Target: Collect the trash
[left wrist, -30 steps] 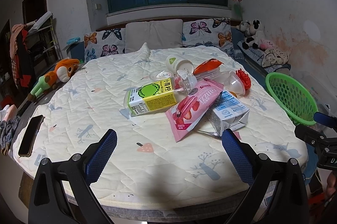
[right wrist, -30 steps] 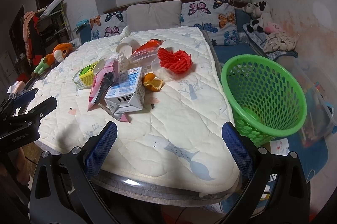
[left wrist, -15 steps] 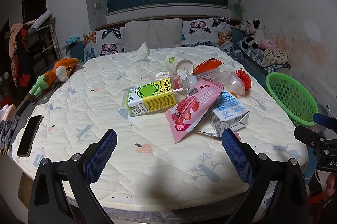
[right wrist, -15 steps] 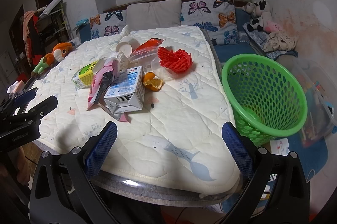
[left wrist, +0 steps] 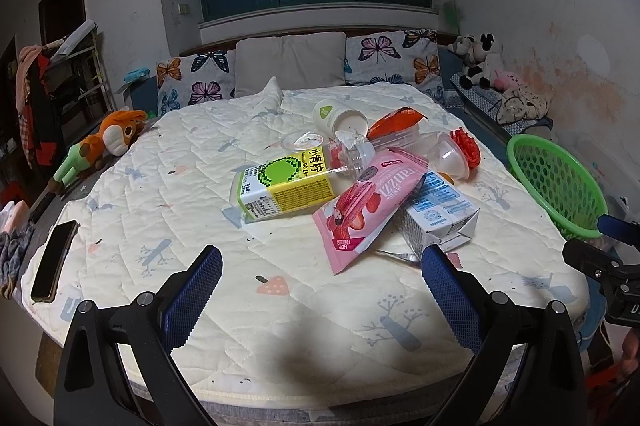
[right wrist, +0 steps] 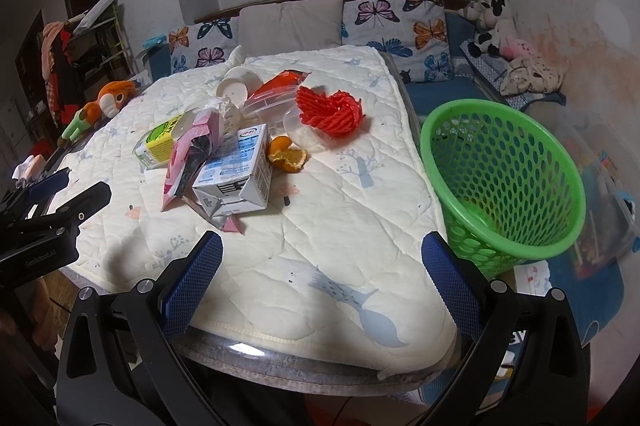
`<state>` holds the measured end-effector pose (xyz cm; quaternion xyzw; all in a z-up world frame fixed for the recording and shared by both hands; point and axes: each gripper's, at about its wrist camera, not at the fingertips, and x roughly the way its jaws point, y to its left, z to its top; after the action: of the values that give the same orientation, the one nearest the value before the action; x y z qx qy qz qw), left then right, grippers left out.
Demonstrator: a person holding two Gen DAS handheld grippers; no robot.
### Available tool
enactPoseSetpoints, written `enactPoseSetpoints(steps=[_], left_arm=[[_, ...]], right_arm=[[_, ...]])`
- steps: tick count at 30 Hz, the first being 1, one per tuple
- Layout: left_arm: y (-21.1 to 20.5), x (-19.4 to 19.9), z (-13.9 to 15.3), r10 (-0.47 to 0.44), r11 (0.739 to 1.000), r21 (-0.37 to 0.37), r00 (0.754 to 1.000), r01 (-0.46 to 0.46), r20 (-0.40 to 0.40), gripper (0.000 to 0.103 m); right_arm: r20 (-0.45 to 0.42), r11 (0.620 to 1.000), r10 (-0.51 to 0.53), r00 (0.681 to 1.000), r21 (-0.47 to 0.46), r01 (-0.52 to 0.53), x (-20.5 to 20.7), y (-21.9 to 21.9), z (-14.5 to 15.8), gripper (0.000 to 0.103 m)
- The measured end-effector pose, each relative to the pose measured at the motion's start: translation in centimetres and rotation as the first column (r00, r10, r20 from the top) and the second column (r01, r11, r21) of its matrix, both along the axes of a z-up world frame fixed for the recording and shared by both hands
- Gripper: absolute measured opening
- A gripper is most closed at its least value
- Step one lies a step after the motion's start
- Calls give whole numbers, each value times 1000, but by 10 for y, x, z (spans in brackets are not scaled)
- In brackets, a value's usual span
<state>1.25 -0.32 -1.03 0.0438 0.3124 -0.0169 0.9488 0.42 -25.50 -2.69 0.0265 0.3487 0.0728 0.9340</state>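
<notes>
Both hand-held grippers, left [left wrist: 322, 290] and right [right wrist: 322, 278], hung apart and empty short of the trash pile [left wrist: 352, 177] on the bed [left wrist: 200, 185]; tugging the pink wrapper [left wrist: 366, 203] risked scattering cartons beside the basket [right wrist: 504, 181].

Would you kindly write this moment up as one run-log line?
phase: approach | left gripper: open, empty | right gripper: open, empty | trash pile: untouched on quilt | green basket: beside bed, nearly empty

Right claw [right wrist: 322, 268]: wide apart, holding nothing, above the bed [right wrist: 352, 209] edge
Trash: carton [right wrist: 236, 171], pink wrapper [right wrist: 182, 157], peel [right wrist: 288, 155], red net [right wrist: 330, 109], heaped together
Basket [right wrist: 504, 181]: green, beside the bed
</notes>
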Motion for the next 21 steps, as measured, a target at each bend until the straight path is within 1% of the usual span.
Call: enactPoseSetpoints(steps=[6, 12, 17, 21], left_arm=[[1, 7, -3, -3, 1000, 13, 1000, 3, -10, 97], [-2, 20, -8, -29, 999, 35, 999, 30, -18, 97], [-9, 36, -17, -62, 994, 89, 998, 64, -25, 96], [-15, 50, -26, -92, 988, 122, 995, 97, -45, 96]], right_arm=[[-10, 1000, 3, 1000, 3, -3, 5, 0, -4, 99], [-16, 1000, 2, 1000, 9, -2, 10, -1, -5, 99], [-27, 1000, 2, 1000, 11, -2, 14, -2, -8, 99], [-35, 1000, 6, 999, 9, -6, 20, -1, -10, 99]])
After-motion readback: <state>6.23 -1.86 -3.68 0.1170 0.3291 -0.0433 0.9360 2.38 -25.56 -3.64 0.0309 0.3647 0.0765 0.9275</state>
